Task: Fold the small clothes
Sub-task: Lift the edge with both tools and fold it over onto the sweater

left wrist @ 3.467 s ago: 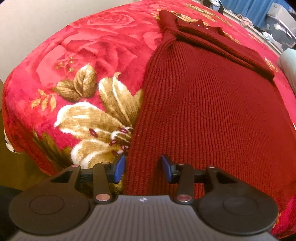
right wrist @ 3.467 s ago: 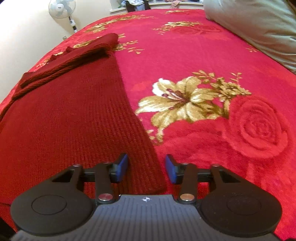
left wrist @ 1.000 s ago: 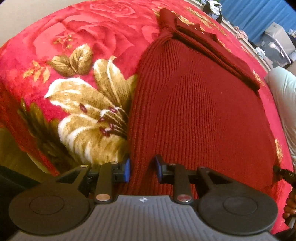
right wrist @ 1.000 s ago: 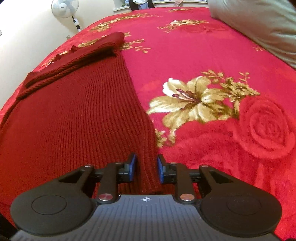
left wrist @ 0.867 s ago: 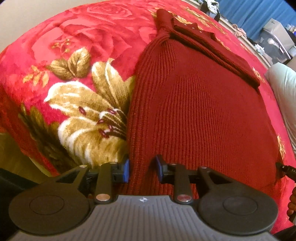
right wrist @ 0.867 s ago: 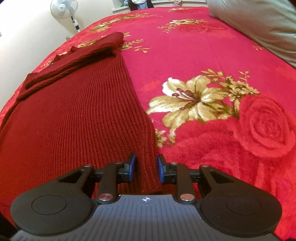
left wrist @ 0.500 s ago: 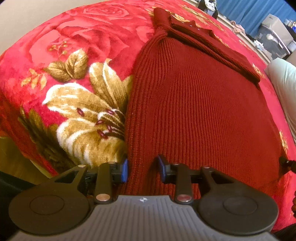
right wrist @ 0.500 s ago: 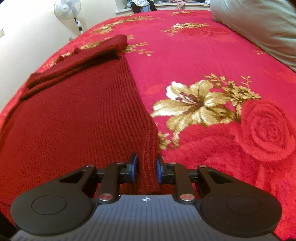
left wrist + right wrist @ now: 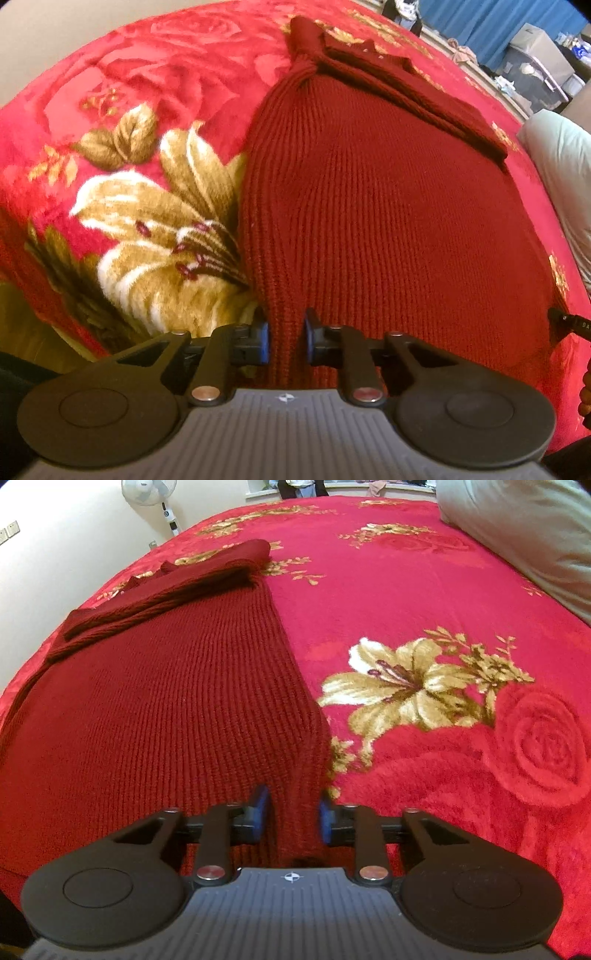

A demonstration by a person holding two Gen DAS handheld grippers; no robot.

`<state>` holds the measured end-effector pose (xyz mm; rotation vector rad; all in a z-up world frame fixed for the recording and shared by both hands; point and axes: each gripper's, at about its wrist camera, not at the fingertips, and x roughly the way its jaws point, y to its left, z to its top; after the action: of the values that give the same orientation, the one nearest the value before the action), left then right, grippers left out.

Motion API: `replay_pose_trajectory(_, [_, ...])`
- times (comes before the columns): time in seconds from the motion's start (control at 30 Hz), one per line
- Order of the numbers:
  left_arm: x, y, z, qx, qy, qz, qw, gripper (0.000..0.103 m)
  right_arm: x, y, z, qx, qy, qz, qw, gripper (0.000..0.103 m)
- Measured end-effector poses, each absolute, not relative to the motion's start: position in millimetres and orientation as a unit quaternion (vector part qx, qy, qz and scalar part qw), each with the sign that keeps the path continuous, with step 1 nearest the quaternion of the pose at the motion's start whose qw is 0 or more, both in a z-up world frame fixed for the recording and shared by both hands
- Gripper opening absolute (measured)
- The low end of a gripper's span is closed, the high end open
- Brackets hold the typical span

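Note:
A dark red ribbed knit sweater (image 9: 388,206) lies on the bed, sleeves folded across its far end; it also shows in the right wrist view (image 9: 159,709). My left gripper (image 9: 286,341) is shut on the sweater's near left hem corner, which bunches between the blue pads. My right gripper (image 9: 291,818) is shut on the near right hem corner. The hem is lifted a little off the blanket at both corners. The tip of my right gripper shows at the far right edge of the left wrist view (image 9: 569,323).
The bed is covered by a red floral blanket (image 9: 424,602) with cream lilies (image 9: 159,240). A pale pillow (image 9: 524,528) lies at the back right. A standing fan (image 9: 151,494) stands by the wall. The bed's edge drops off at the left (image 9: 22,295).
Both grippers closed from open onto the sweater's near hem corners. The hem has since risen slightly and bunched between the pads.

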<state>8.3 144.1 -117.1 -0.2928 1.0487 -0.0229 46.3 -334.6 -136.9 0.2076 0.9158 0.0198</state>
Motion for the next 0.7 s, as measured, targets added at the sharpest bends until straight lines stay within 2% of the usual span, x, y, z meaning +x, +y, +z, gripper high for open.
replay_pose_trajectory(0.2, [3.2, 124.5, -98.8, -0.082, 0.461, -0.042, 0.882, 0.015, 41.6, -339.5, -124.5, 0.121, 0.416, 0.014, 0.901, 0.012])
replay_pose_trajectory(0.33, [-5.3, 110.3, -76.4, -0.045, 0.415, -0.061, 0.906, 0.015, 33.2, -339.2, -103.0, 0.134, 0.370, 0.030, 0.919, 0.011])
replay_pose_trajectory(0.53, [-19.6, 112.1, -18.8, -0.076, 0.324, -0.108, 0.937, 0.014, 24.0, -358.8, -65.6, 0.200, 0.315, 0.056, 0.926, 0.010])
replay_pose_trajectory(0.7, [-20.6, 129.6, 31.1, -0.102, 0.286, -0.119, 0.945, 0.012, 16.7, -364.3, -20.6, 0.230, 0.268, 0.087, 0.931, 0.009])
